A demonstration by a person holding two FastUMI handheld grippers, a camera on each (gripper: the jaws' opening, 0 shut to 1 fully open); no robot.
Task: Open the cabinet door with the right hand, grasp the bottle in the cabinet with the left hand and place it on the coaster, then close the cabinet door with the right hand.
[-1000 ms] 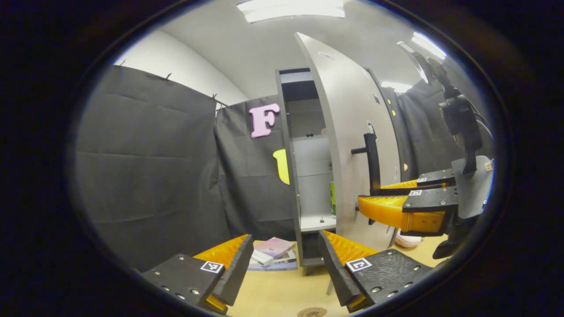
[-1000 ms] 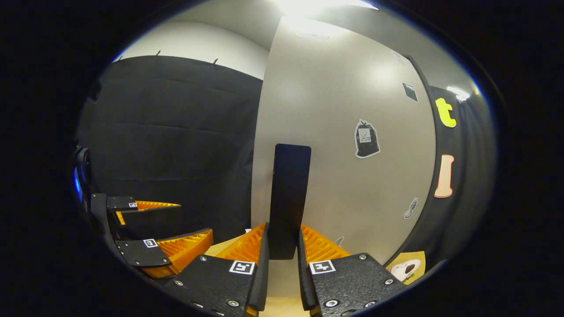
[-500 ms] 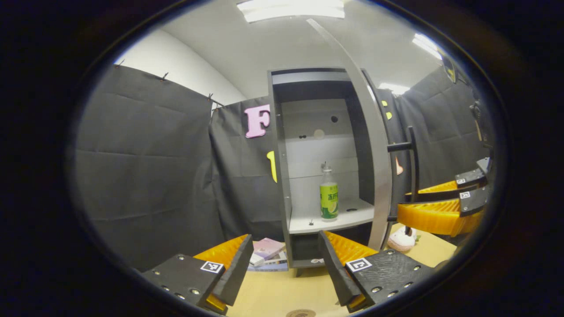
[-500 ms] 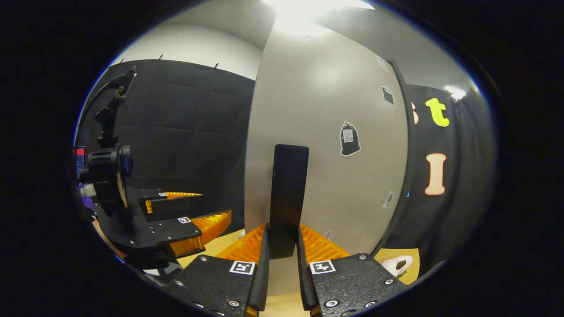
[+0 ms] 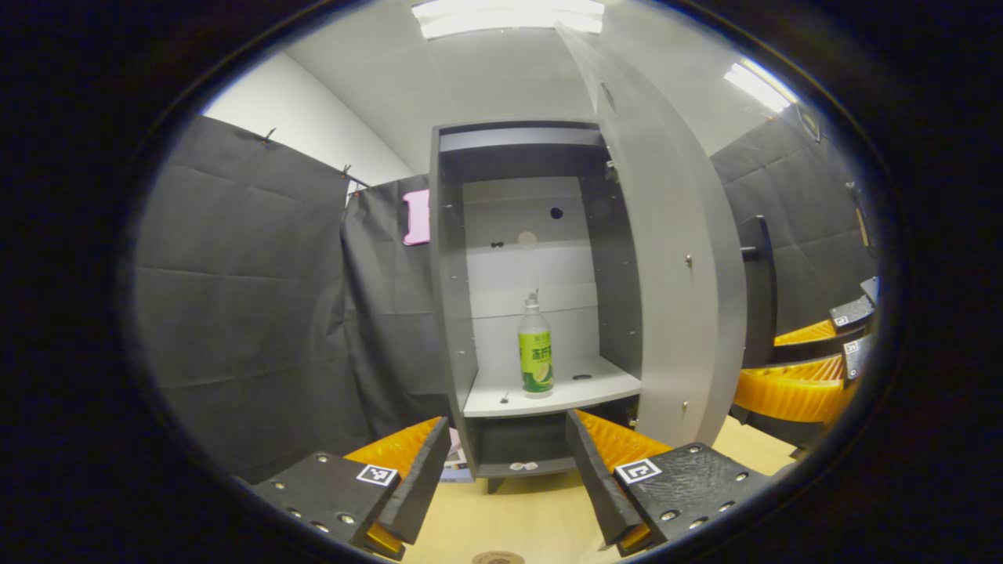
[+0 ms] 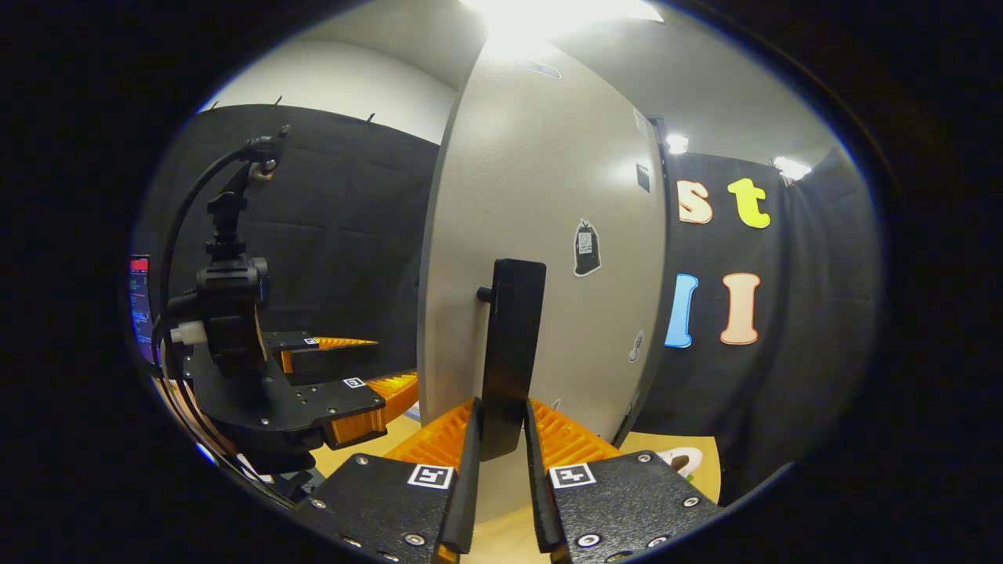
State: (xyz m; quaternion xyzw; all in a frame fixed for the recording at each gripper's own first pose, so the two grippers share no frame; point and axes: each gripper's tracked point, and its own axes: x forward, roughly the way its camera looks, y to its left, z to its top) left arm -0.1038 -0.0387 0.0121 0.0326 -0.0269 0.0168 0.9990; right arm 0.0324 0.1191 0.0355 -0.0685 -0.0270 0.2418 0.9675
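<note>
Both right fingers [image 6: 470, 454] clamp the handle [image 6: 511, 352]; door [image 5: 674, 258] swung wider; left gripper [image 5: 505, 478] agape.

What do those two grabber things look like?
The right gripper and left gripper each have two ribbed, wedge-shaped jaws on black plates with screws and small black-and-white square markers. A black cable loops over the left one's camera post.

The bottle [image 5: 536, 352] at the cabinet's [image 5: 450, 258] six o'clock wore a green label, its print too small to read.
</note>
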